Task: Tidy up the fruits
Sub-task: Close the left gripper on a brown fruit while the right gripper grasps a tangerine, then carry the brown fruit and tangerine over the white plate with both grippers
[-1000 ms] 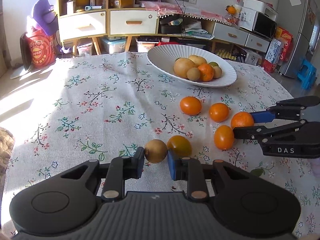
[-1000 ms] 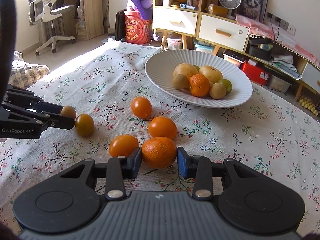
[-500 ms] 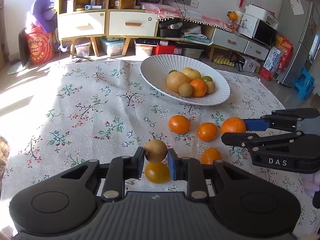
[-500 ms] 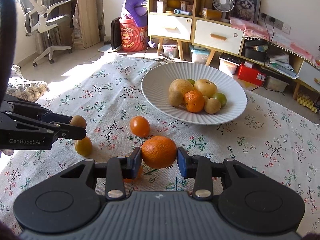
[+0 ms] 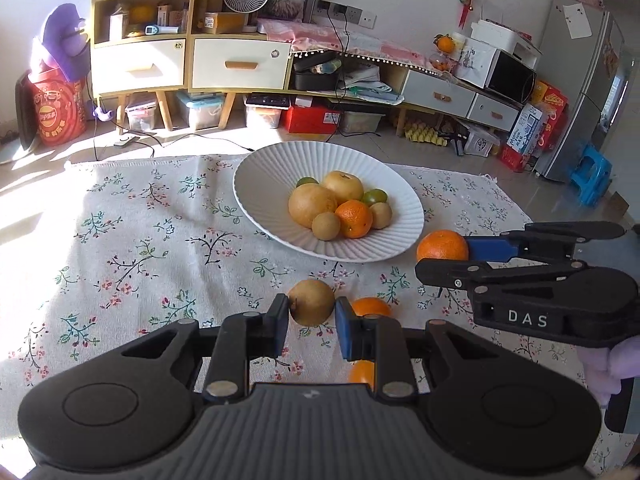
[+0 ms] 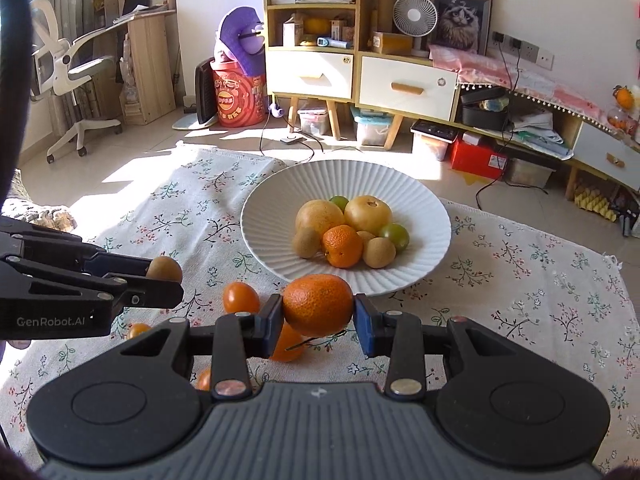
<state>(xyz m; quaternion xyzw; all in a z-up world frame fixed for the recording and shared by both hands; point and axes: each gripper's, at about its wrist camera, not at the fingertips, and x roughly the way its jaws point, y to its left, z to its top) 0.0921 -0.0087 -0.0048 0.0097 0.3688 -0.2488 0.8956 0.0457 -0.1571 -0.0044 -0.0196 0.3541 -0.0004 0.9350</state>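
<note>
Left tongs (image 5: 311,322) pinch kiwi (image 5: 311,302) above tabletop (image 5: 120,240) | right tongs (image 6: 318,320) pinch orange (image 6: 318,305) near bowl (image 6: 432,216) rim | bowl holds several fruits | small oranges (image 6: 241,297) remain on cloth; roughly halfway.

Seven fruits sit in the bowl (image 6: 424,256) ahead of the claws: two pears (image 6: 368,213), two limes (image 6: 394,236), one orange (image 6: 342,246), two kiwis (image 6: 379,253). One kiwi (image 5: 311,302) and one orange (image 6: 318,305) are held between fingers. Four small oranges (image 6: 241,297) lie below the claws.
</note>
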